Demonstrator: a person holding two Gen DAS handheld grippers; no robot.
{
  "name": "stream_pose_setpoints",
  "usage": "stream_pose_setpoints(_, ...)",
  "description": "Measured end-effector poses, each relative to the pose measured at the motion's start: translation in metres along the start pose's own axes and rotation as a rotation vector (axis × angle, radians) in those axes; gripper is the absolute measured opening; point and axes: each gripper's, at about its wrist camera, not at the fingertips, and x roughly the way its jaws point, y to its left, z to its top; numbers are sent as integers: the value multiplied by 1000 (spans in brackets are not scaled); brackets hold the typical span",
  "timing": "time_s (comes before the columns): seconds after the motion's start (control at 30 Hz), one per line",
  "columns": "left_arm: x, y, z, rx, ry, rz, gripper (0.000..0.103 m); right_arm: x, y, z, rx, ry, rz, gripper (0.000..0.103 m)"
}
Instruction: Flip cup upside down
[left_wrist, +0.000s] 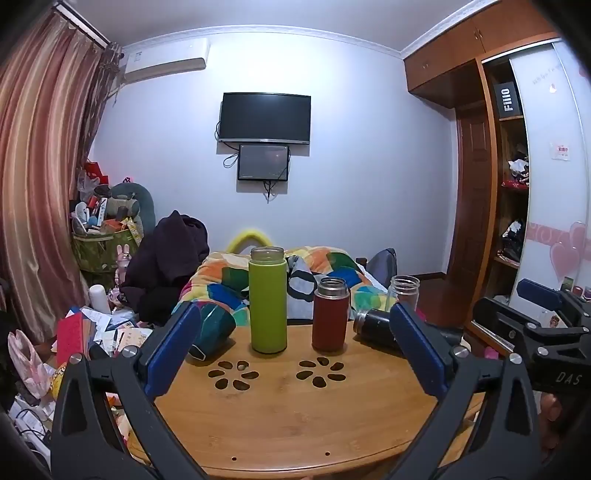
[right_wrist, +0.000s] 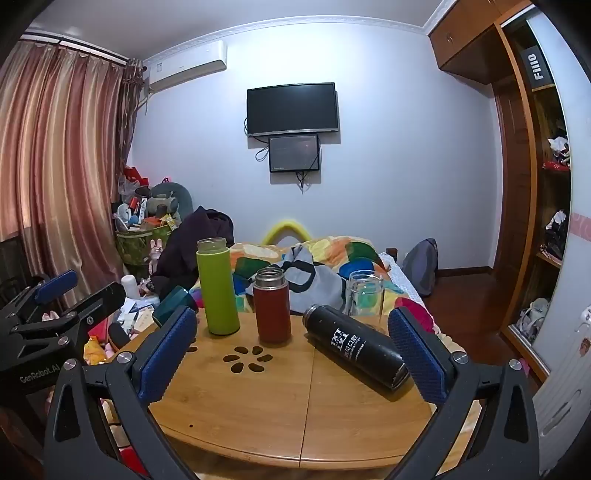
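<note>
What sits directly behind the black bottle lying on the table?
A clear glass jar stands upright behind the black bottle; its base is hidden by the bottle.

You face a pale bluish wall (left_wrist: 351, 155) with a dark television (left_wrist: 264, 117) mounted on it and a smaller screen (left_wrist: 263, 162) just below, cables dangling from both. To your left hang striped reddish curtains (left_wrist: 40, 155), with an air conditioner (left_wrist: 166, 61) high beside them (white, near the ceiling moulding). On your right stands a wooden wardrobe (right_wrist: 517, 147) with open shelves of clothes. Ahead, past the round bamboo table (right_wrist: 280, 413), lies a bed under a bright patchwork quilt (left_wrist: 221, 280), a dark garment (left_wrist: 170, 254) heaped next to it. Cluttered boxes and toys (left_wrist: 107, 229) fill the left corner. The floor (right_wrist: 465, 295) is dark reddish wood.
</note>
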Motion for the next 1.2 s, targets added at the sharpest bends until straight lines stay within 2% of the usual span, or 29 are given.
stream_pose_setpoints(0.23, -11, -8, 1, 38, -16, 3, 103, 0, 0, 0, 2, 0, 4, 103)
stream_pose_setpoints(0.3, -1, -6, 0, 42, -10, -2, 103, 0, 0, 0, -1, 0, 3, 103)
stream_pose_setpoints(1.2, -8, -11, 2, 55, -23, -8, 103, -9, 0, 4, -2, -27, 9, 103)
